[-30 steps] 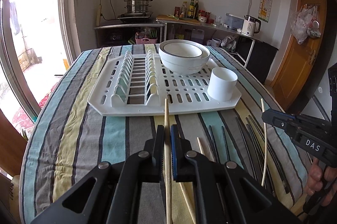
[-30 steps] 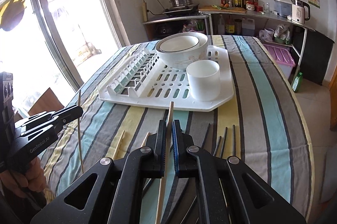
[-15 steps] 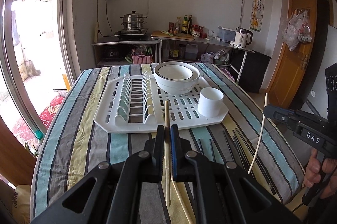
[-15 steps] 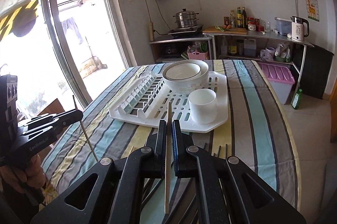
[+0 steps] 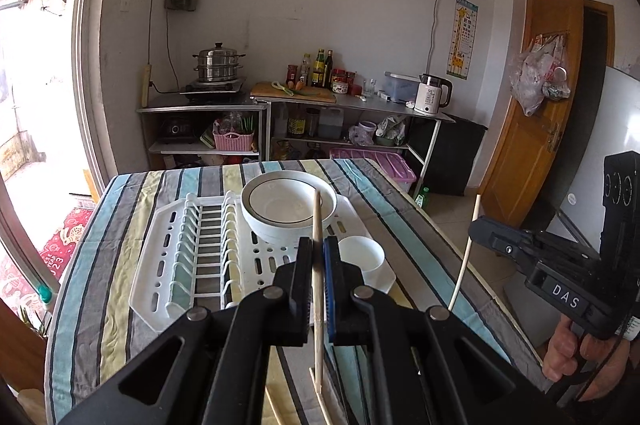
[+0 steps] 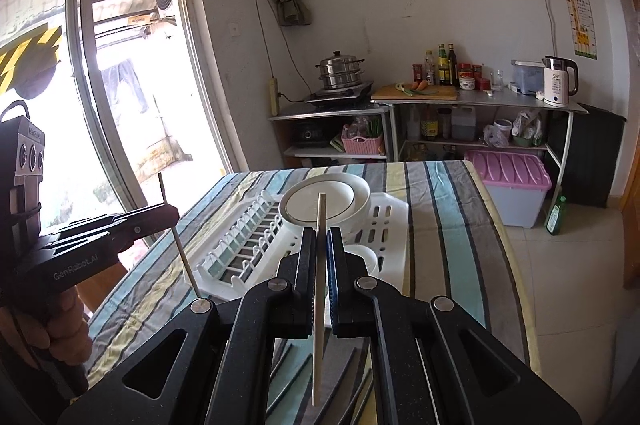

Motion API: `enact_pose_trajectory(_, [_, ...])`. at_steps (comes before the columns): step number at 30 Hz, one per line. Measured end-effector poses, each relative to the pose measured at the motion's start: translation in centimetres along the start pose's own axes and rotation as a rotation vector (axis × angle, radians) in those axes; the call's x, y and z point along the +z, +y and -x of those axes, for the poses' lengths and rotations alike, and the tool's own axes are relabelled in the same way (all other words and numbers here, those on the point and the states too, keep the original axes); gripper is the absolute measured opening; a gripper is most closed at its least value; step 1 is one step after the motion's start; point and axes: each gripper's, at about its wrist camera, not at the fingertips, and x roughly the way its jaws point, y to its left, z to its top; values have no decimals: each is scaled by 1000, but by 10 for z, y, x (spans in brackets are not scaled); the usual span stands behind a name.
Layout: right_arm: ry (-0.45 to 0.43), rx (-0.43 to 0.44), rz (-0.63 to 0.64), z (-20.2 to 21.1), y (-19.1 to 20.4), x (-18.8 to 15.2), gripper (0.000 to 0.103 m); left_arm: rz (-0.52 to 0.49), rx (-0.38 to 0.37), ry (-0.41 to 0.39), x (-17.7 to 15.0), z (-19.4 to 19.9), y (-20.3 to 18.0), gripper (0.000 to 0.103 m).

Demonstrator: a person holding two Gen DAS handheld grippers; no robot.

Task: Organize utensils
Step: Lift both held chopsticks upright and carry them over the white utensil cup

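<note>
So far, two chopsticks are in hand and none is stowed yet.

Nearest to me, my left gripper is clamped tight on a pale wooden chopstick held upright, and my right gripper pinches a second wooden chopstick the same way; both sticks hang clear of the striped tablecloth. Below them, more loose chopsticks, pale and dark, lie on the cloth, so most of the sorting is left, I judge. Farther out sits the white drying rack with its white cup, which looks empty, probably where the sticks belong. Beyond that, the stacked white bowls rest on the rack.
</note>
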Motion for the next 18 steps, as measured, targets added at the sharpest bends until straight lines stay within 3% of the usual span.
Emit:
enact_pose_trajectory(11, [-62,-1,-14,-36,-21,52,5,66,-74,-41,59,-58,-7,6])
enact_pose_trajectory(18, [-75,-6,-37,-62,-32,67,5,102,-85,-47,73,-90,-5,6])
